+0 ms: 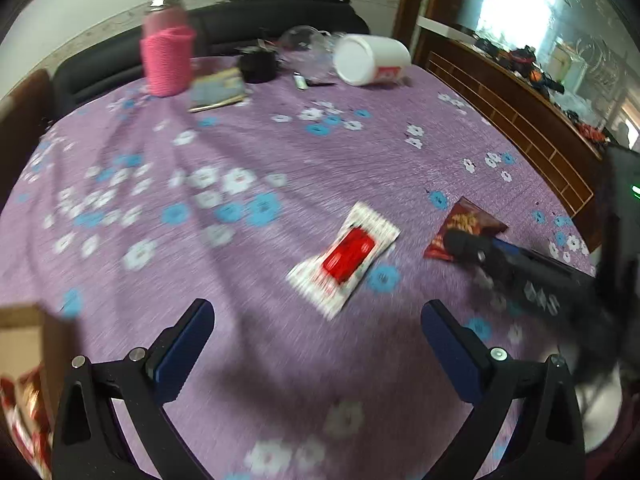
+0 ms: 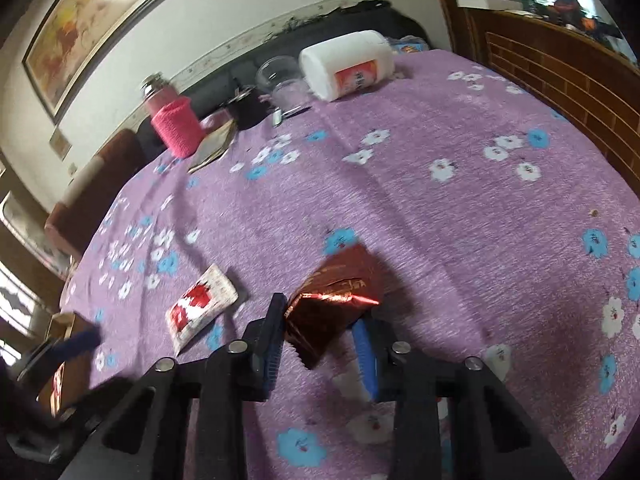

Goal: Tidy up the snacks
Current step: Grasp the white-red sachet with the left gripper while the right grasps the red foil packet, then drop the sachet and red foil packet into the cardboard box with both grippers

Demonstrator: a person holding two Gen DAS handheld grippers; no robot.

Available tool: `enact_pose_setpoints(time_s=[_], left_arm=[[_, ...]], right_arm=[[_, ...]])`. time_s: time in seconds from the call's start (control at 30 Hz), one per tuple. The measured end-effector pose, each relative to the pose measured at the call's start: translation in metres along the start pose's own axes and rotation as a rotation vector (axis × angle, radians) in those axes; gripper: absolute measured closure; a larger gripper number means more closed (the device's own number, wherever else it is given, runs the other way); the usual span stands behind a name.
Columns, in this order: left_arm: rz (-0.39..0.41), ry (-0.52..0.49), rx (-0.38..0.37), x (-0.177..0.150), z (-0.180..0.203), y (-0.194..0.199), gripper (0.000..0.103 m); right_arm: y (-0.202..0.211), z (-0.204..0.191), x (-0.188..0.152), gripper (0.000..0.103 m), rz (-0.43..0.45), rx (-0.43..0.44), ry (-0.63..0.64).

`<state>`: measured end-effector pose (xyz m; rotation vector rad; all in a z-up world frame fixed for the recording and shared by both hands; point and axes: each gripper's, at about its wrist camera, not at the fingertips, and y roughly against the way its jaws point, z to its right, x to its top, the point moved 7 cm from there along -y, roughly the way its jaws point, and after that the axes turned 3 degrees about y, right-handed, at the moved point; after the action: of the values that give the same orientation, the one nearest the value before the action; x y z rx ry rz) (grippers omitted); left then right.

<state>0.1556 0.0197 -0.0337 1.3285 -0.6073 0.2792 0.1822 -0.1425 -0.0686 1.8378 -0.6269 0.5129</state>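
A white snack packet with a red centre [image 1: 345, 258] lies on the purple flowered tablecloth [image 1: 280, 152], ahead of my open, empty left gripper [image 1: 318, 316]. It also shows in the right wrist view [image 2: 200, 306], left of the right gripper. A dark red foil snack bag [image 1: 464, 228] lies to the right, with my right gripper [image 1: 464, 246] at it. In the right wrist view my right gripper [image 2: 320, 320] is shut on the red foil bag [image 2: 334, 304], which is crumpled between the blue pads. A cardboard box [image 1: 24, 340] with red packets inside sits at the left edge.
At the table's far side stand a pink knit-sleeved bottle [image 1: 167, 52], a small book [image 1: 218, 90], a black cup [image 1: 258, 64], clear plastic containers [image 1: 304, 40] and a tipped white tub [image 1: 370, 60]. A wooden cabinet [image 1: 520, 120] runs along the right.
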Motion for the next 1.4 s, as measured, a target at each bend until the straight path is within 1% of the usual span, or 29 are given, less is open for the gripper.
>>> enact_pose_setpoints(time_s=[0.03, 0.13, 0.17, 0.3, 0.37, 0.4, 0.43, 0.47, 0.5, 0.53, 0.6, 0.77, 0.9, 1.07, 1.2, 1.27, 1.3, 1.33, 1.4], left_arm=[[-0.001, -0.022, 0.006, 0.003, 0.004, -0.006, 0.000], [0.009, -0.135, 0.051, 0.011, 0.017, -0.021, 0.000], [0.010, -0.182, 0.078, 0.013, 0.021, -0.027, 0.000], [0.010, -0.283, 0.142, 0.016, 0.024, -0.041, 0.000], [0.003, -0.313, 0.146, 0.017, 0.025, -0.045, 0.000], [0.004, -0.312, 0.134, 0.016, 0.024, -0.044, 0.005], [-0.005, -0.298, 0.098, 0.016, 0.024, -0.044, 0.018], [-0.014, -0.283, 0.061, 0.016, 0.025, -0.044, 0.027], [-0.029, -0.259, 0.004, 0.016, 0.026, -0.044, 0.046], [-0.024, -0.254, 0.005, 0.017, 0.027, -0.043, 0.060], [-0.027, -0.258, 0.004, 0.017, 0.031, -0.042, 0.076], [-0.033, -0.248, 0.003, 0.008, 0.036, -0.033, 0.077], [0.011, -0.178, -0.021, 0.000, 0.031, -0.005, 0.077], [0.094, -0.041, -0.055, -0.019, 0.007, 0.058, 0.077], [0.151, 0.104, -0.051, -0.050, -0.037, 0.117, 0.077], [0.182, 0.189, -0.037, -0.070, -0.066, 0.147, 0.077], [0.191, 0.215, -0.031, -0.076, -0.076, 0.154, 0.077], [0.208, 0.267, -0.021, -0.088, -0.094, 0.168, 0.077], [0.226, 0.344, -0.005, -0.107, -0.122, 0.187, 0.076]], right_arm=[[0.001, -0.001, 0.000, 0.072, 0.001, 0.001, 0.006], [0.003, 0.001, 0.001, 0.073, -0.003, 0.028, -0.013], [0.004, 0.003, 0.001, 0.073, -0.005, 0.037, -0.024], [0.007, 0.007, 0.003, 0.073, -0.001, 0.037, -0.037], [0.008, 0.009, 0.005, 0.073, -0.003, 0.047, -0.050], [0.009, 0.009, 0.006, 0.073, -0.001, 0.051, -0.055], [0.011, 0.009, 0.007, 0.073, 0.004, 0.054, -0.058], [0.012, 0.009, 0.008, 0.073, 0.008, 0.058, -0.059], [0.015, 0.009, 0.009, 0.073, 0.014, 0.065, -0.061], [0.016, 0.008, 0.010, 0.073, 0.017, 0.068, -0.061], [0.018, 0.007, 0.010, 0.073, 0.020, 0.070, -0.060], [0.020, 0.006, 0.011, 0.073, 0.024, 0.076, -0.064], [0.027, -0.001, 0.012, 0.073, 0.050, 0.090, -0.043], [0.035, -0.017, 0.010, 0.073, 0.076, 0.087, 0.017], [0.039, -0.032, 0.002, 0.073, 0.076, 0.100, 0.056], [0.041, -0.045, -0.004, 0.073, 0.075, 0.087, 0.100], [0.041, -0.050, -0.007, 0.073, 0.075, 0.080, 0.121], [0.040, -0.058, -0.010, 0.073, 0.071, 0.081, 0.140], [0.040, -0.080, -0.019, 0.073, 0.041, 0.109, 0.163]])
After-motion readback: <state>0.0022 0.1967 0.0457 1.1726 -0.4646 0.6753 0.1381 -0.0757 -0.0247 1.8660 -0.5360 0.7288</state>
